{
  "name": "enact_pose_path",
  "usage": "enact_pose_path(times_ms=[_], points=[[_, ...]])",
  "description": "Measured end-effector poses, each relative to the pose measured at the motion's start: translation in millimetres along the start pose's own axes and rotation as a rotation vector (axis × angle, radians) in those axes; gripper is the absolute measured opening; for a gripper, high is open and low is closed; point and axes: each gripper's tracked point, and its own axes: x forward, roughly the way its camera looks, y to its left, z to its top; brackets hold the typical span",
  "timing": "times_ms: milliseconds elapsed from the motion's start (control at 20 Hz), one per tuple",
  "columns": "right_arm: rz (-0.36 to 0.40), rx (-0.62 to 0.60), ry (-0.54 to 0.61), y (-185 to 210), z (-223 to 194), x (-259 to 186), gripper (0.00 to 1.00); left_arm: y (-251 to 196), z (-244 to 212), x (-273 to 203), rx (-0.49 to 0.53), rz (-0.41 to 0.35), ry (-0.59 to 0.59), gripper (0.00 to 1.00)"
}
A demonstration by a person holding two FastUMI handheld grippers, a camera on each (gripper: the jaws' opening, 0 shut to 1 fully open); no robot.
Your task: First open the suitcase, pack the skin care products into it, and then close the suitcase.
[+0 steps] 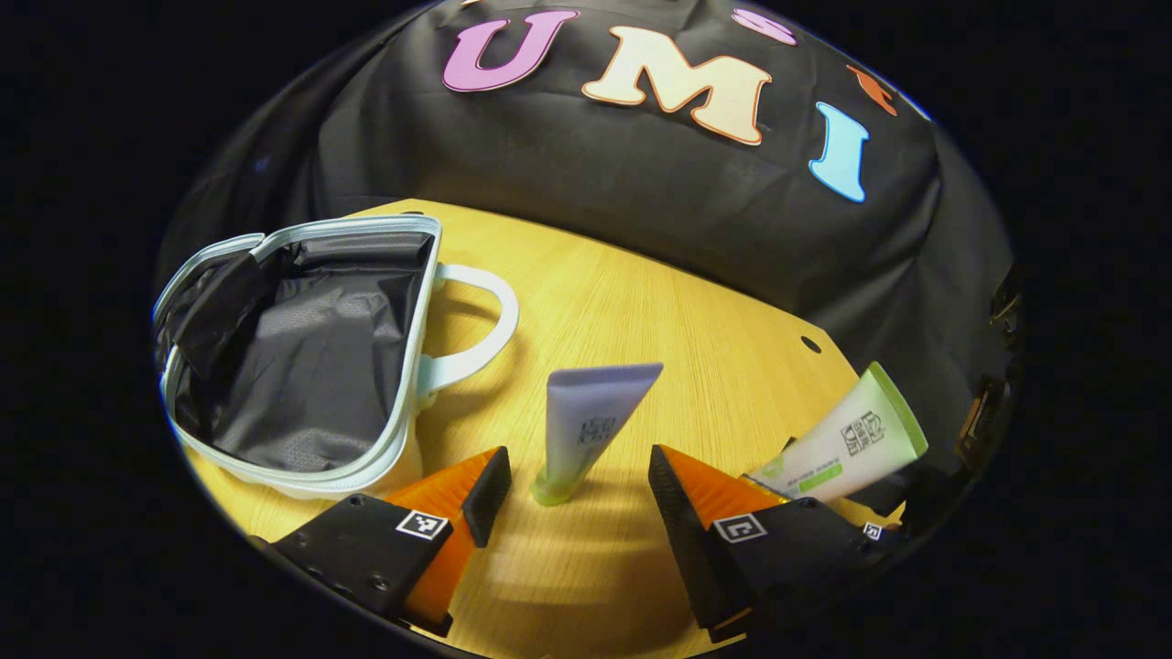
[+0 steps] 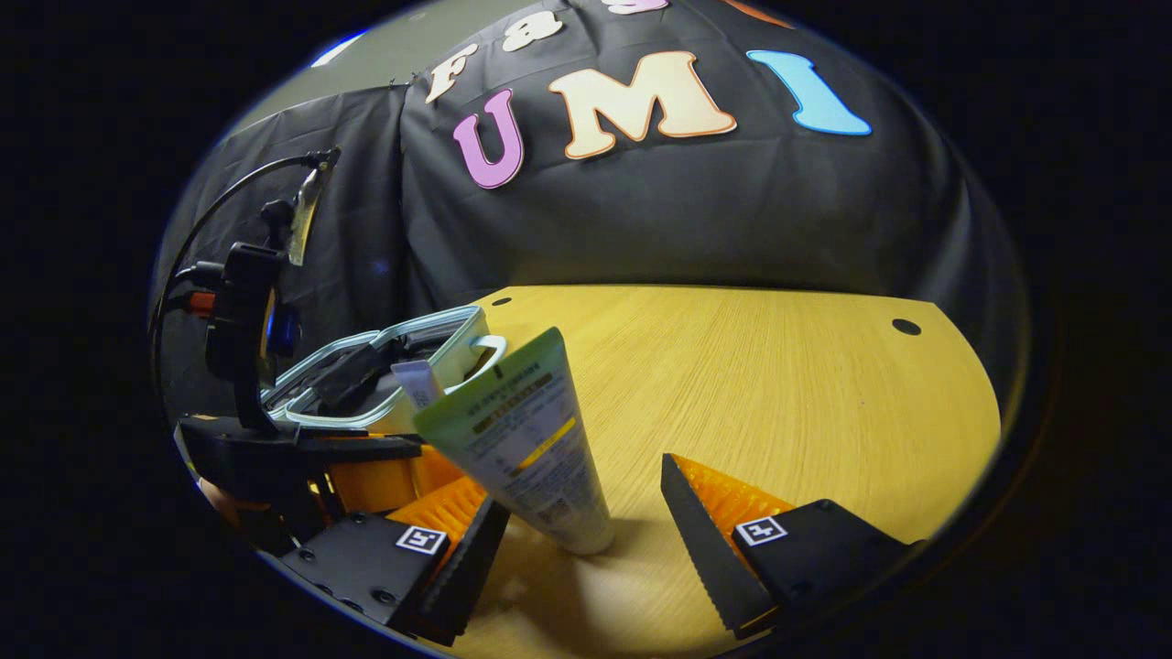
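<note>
Two handheld tongs are held low, both pointing forward. The left tongs [image 1: 577,490] have their two fingers spread wide apart, gripping nothing. The right tongs [image 2: 586,517] are likewise spread wide, with nothing pressed between their fingers. In the right gripper view, the left tongs' body [image 2: 275,439] appears off to the left, close alongside the right tongs.

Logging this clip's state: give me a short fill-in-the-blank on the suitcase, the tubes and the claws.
1. The suitcase lies ____ on the table.
2. The purple tube stands on its ____.
3. Both jaws of the left claw stand ____ around the purple tube.
4. The tube between the right claw jaws has a ____ end.

Missing: open; cap; open; green
</note>
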Motion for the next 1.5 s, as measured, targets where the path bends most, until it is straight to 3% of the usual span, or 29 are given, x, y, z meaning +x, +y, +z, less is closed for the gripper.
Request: enact_pose_path(times_ms=[150,200,250,300,400,500,650,700,750,1200,1300,1350,1500], points=[[0.020,0.009,0.003,1,-4,7,0.97,-4,4,11,0.016,-0.012,-0.024,0.78],[0.027,0.007,0.006,2,-5,8,0.96,-3,4,13,0.027,-0.006,-0.021,0.70],[0.034,0.005,0.010,3,-6,8,0.92,-1,3,14,0.034,0.006,-0.025,0.72],[0.041,0.000,0.013,4,-8,9,0.90,0,4,15,0.031,0.014,-0.029,0.49],[0.061,0.000,0.007,7,-6,9,0.80,-1,1,17,0.019,0.015,-0.024,0.35],[0.052,-0.009,-0.003,3,-4,8,0.62,-3,-1,14,0.018,0.012,-0.016,0.23],[0.034,0.019,0.008,-3,-3,7,0.41,-3,-4,9,0.001,0.009,0.021,0.20],[0.017,0.020,0.014,-7,-3,4,0.43,-4,-5,3,-0.008,0.005,0.030,0.20],[0.006,0.006,0.015,-11,-1,0,0.37,-5,-4,-2,-0.014,0.005,0.042,0.20],[0.001,0.092,-0.006,-5,50,-47,0.40,19,58,-76,-0.003,0.033,0.062,0.20],[0.004,0.106,-0.010,-2,64,-58,0.36,31,73,-90,-0.012,0.044,0.062,0.23],[0.002,0.101,-0.009,-3,69,-63,0.40,39,80,-96,-0.017,0.053,0.065,0.23],[0.008,0.081,0.003,4,83,-71,0.36,66,93,-107,-0.036,0.073,0.084,0.20]])
